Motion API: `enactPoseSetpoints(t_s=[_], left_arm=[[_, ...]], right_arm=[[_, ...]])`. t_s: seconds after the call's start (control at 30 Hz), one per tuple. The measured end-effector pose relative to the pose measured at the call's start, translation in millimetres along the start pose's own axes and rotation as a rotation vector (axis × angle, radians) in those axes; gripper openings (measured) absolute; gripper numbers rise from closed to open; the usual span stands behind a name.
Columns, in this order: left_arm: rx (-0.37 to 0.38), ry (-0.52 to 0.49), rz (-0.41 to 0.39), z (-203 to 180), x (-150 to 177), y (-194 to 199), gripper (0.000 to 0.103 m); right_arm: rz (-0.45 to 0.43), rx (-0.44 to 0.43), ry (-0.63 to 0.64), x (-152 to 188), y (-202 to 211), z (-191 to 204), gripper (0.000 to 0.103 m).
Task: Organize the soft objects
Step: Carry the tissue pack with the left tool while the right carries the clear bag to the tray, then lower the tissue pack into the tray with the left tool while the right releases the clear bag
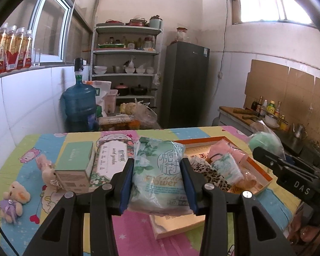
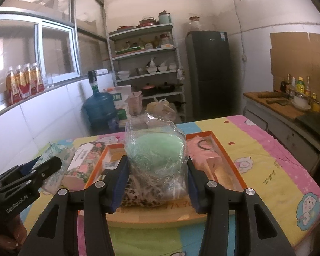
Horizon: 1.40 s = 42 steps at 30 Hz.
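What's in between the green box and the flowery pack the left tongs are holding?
A long floral tissue pack lies flat between the green box and the held pack, seen in the left wrist view.

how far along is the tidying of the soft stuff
Roughly midway. Done: the orange tray already holds a pink soft item, a leopard-print cloth and a small packet. In hand: the left gripper grips a tissue pack; the right gripper grips a bagged green sponge. Left: two plush toys, a green box and a floral pack lie on the table.
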<state>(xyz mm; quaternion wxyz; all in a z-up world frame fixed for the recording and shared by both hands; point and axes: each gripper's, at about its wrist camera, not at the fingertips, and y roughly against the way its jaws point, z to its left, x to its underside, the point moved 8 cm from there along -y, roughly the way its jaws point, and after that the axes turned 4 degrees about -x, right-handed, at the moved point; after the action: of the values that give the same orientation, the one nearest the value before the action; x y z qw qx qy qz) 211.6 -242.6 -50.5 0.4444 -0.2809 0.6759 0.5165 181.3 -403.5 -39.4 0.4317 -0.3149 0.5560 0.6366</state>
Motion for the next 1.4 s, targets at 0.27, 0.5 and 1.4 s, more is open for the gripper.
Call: enactPoseSetpoints(t_s=[0.27, 0.5, 1.4], left_arm=[[0.008, 0.004, 0.027, -9.0, 2.5, -24.0, 0.043], [0.021, -0.008, 0.049, -24.8, 3.4, -46.4, 0.043], [0.047, 0.027, 0.188, -47.8, 14.6, -128.7, 0.044]], right_arm=[[0.020, 0.018, -0.020, 2.5, -15.1, -22.2, 0.051], [0.046, 0.009, -0.041, 6.5, -35.0, -34.8, 0.051], [0.176, -0.086, -0.006, 1.4, -126.7, -46.0, 0.054]])
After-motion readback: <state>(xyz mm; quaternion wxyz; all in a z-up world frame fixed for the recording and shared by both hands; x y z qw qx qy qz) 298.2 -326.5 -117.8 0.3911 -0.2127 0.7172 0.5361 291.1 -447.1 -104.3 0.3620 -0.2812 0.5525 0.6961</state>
